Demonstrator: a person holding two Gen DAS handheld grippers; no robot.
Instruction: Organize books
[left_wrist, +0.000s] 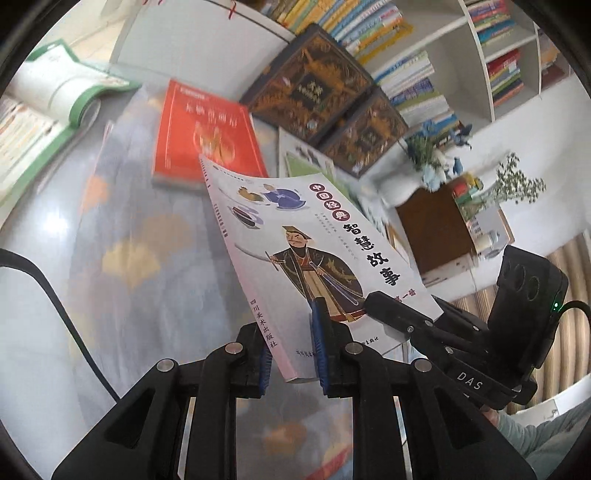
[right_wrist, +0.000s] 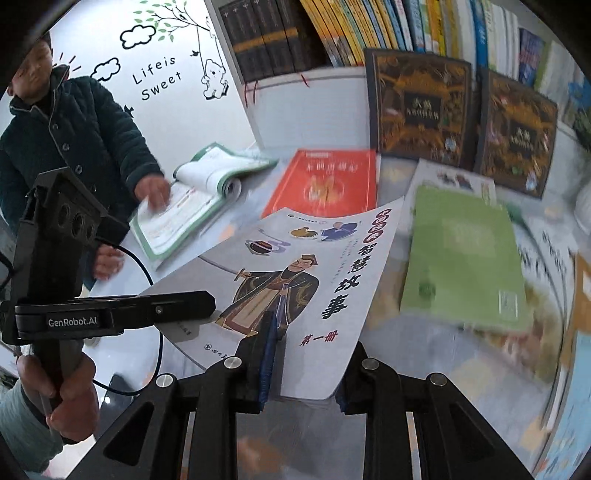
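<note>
A thin white paperback (left_wrist: 295, 251) with a robed swordsman on its cover is held tilted above the table; it also shows in the right wrist view (right_wrist: 314, 266). My left gripper (left_wrist: 291, 354) is shut on its spine edge near the bottom. My right gripper (right_wrist: 306, 369) is shut on its bottom right corner, and its finger (left_wrist: 391, 314) lies over that corner in the left wrist view. A red book (left_wrist: 207, 133) lies flat behind it, also seen from the right wrist (right_wrist: 328, 181). A green book (right_wrist: 461, 258) lies to the right.
Two dark ornate books (right_wrist: 421, 107) lean against the white bookshelf (right_wrist: 314, 107) full of upright books. A person in a dark coat (right_wrist: 66, 129) touches an open green-edged book (right_wrist: 192, 206) at the left. The table (left_wrist: 129, 258) has a pale patterned cloth.
</note>
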